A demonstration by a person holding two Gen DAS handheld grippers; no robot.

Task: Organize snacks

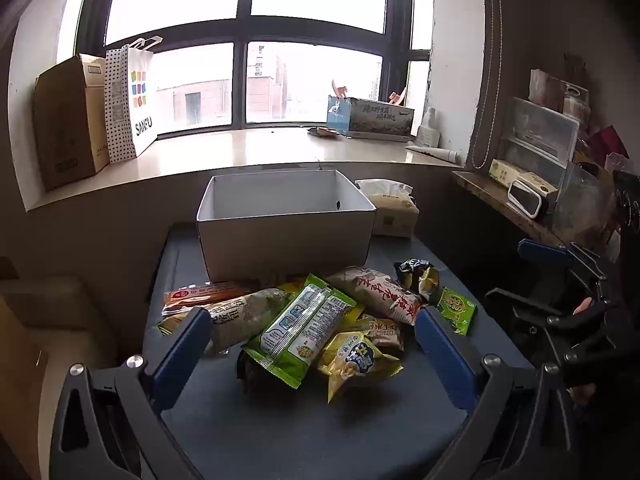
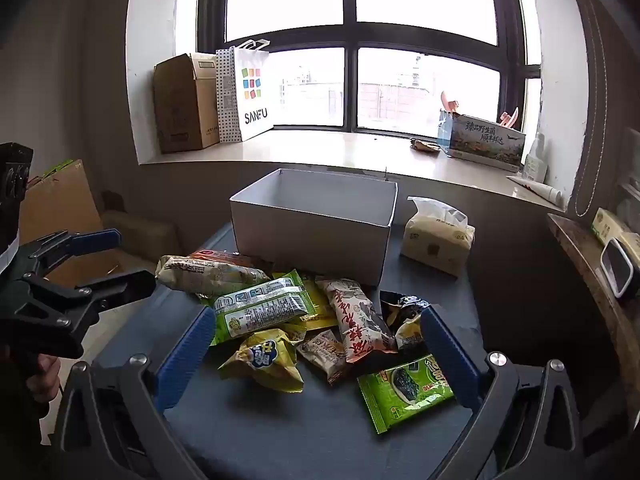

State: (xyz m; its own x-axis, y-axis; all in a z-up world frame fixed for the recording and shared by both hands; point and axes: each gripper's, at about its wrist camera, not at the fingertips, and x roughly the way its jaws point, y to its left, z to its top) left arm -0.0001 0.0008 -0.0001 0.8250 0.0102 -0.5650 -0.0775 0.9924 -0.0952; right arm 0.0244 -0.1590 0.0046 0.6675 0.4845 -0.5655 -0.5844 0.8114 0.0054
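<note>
A pile of snack packets lies on a dark grey table (image 1: pixel 320 432) in front of an empty white box (image 1: pixel 284 236), which also shows in the right wrist view (image 2: pixel 312 236). The pile holds a long green packet (image 1: pixel 300 332), a yellow packet (image 1: pixel 356 360), a red-lettered packet (image 1: pixel 380 296) and a green seaweed packet (image 2: pixel 404 388). My left gripper (image 1: pixel 312 320) is open and empty, its fingers either side of the pile's near edge. My right gripper (image 2: pixel 316 320) is open and empty, also just short of the pile.
A tissue pack (image 2: pixel 436 240) stands right of the box. Behind is a window sill (image 1: pixel 240 152) with a cardboard box (image 1: pixel 68 120), a SANFU bag (image 1: pixel 134 100) and a printed carton (image 1: pixel 368 116). A cluttered shelf (image 1: pixel 532 184) is at the right.
</note>
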